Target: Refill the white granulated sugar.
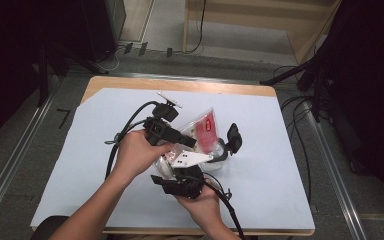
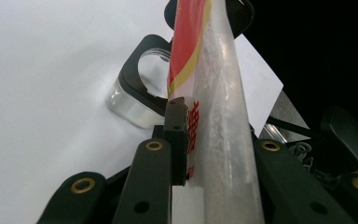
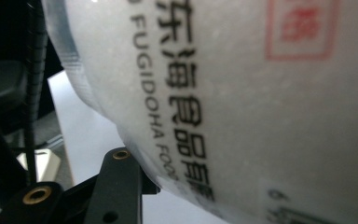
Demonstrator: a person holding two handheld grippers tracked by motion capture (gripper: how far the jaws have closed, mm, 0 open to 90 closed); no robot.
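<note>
The clear plastic bag (image 1: 202,131) of white granules, with its red label, was held up over the middle of the white sheet (image 1: 280,165) on the table, between the two grippers and above a clear jar with a black lid (image 2: 137,95). It looked soft, saggy and fairly heavy (slippery film, too), so the flat sealed edges seemed the safest hold. The left gripper (image 2: 200,154) was clenched on one thin edge, the right gripper (image 1: 182,185) pressed against the bag's bulging side, its long axis tilting up toward the sheet's far edge.
</note>
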